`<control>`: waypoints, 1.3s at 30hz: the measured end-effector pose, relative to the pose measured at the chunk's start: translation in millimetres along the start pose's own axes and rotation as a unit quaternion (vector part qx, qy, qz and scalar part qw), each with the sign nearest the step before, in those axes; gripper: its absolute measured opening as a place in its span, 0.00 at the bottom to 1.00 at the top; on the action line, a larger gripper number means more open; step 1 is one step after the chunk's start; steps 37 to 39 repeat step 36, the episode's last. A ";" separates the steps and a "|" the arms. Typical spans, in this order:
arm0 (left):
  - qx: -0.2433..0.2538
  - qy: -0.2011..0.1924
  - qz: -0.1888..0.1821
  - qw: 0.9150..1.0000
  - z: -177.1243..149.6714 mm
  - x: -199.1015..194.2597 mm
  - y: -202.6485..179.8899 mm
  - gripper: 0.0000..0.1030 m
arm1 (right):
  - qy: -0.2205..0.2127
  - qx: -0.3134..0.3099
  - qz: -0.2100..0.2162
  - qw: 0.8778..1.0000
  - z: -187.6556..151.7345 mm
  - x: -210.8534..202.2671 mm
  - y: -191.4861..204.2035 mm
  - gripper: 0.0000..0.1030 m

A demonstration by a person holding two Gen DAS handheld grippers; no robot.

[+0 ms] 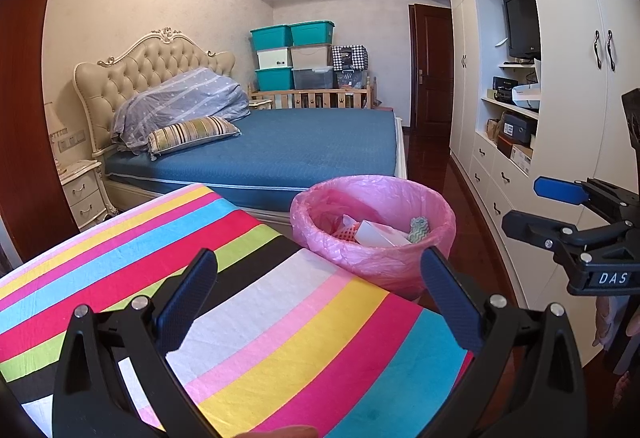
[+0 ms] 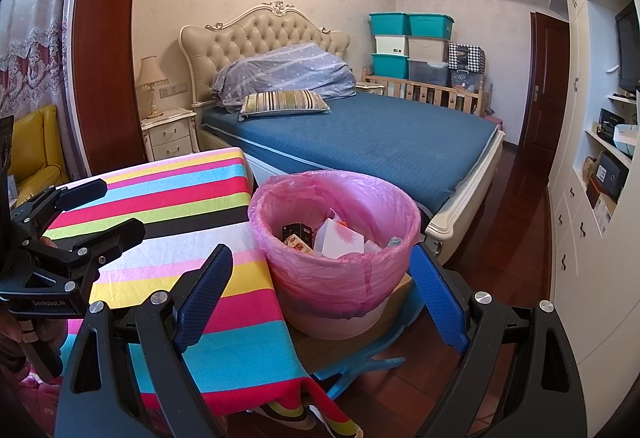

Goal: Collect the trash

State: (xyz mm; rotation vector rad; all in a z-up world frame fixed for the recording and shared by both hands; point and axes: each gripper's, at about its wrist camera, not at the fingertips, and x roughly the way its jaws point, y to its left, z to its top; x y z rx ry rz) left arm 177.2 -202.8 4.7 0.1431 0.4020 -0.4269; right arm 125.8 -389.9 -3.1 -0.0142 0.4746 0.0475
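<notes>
"DAS" reads white on the right gripper (image 1: 524,205) at the right edge of the left wrist view, and "GenRobot.AI" on the left gripper (image 2: 116,209) at the left edge of the right wrist view; both have jaws wide with nothing between them. The bin (image 2: 336,238), lined with a pink bag (image 1: 376,205), sits at frame centre just beside the striped cloth (image 1: 240,298), with trash (image 2: 332,238) of paper and small boxes inside. Behind stand a bed (image 1: 300,145), teal crates (image 1: 292,33) and a wardrobe (image 1: 568,77) at right.
</notes>
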 end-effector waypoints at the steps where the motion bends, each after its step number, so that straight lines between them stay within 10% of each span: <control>1: 0.000 0.000 0.000 1.000 0.0 -0.1 -0.1 0.96 | 0.000 0.000 0.000 1.000 0.1 0.0 0.0 0.83; 39: -0.018 0.007 0.022 1.000 -9.3 -24.1 43.5 0.96 | 0.024 -0.039 0.025 0.999 6.6 9.7 45.1 0.83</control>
